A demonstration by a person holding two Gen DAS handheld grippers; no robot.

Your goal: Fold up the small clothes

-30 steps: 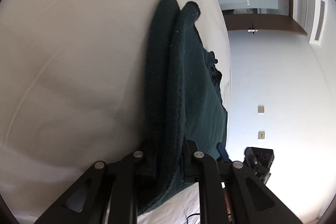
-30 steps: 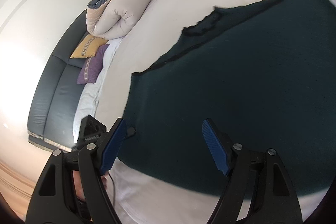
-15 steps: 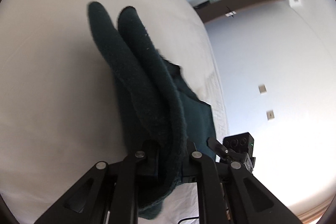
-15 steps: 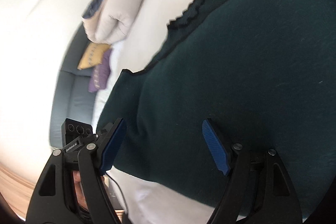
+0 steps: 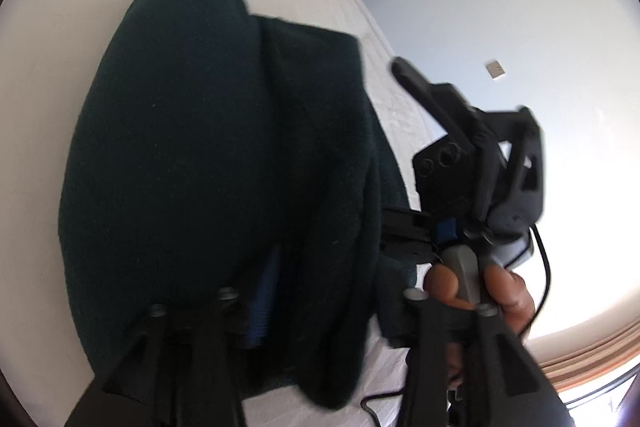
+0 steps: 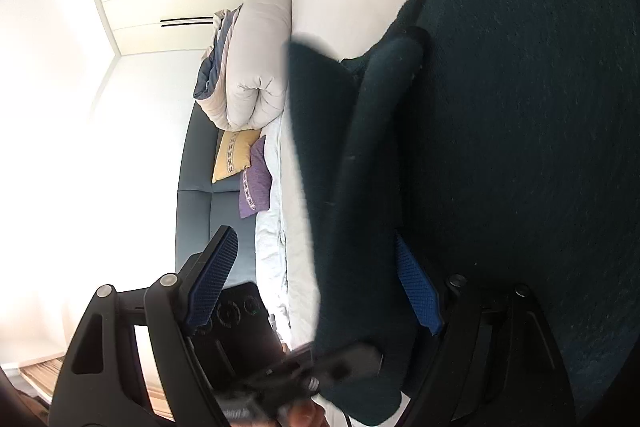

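Since the earlier frame, the left gripper (image 5: 320, 311) has carried the doubled edge of the dark green knitted garment (image 5: 192, 155) across; its jaws are now opening, cloth still draped between them. Frame centre and left, the garment lies folded over on the white bed (image 5: 44, 67). At right, the right gripper (image 6: 316, 279) stands wide, gripping nothing. Judgement: one fold laid; further folds remain.

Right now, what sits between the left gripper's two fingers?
In the left wrist view, a doubled fold of the dark green garment runs between the left gripper fingers. Its jaws are opening, and the cloth is still in the gap.
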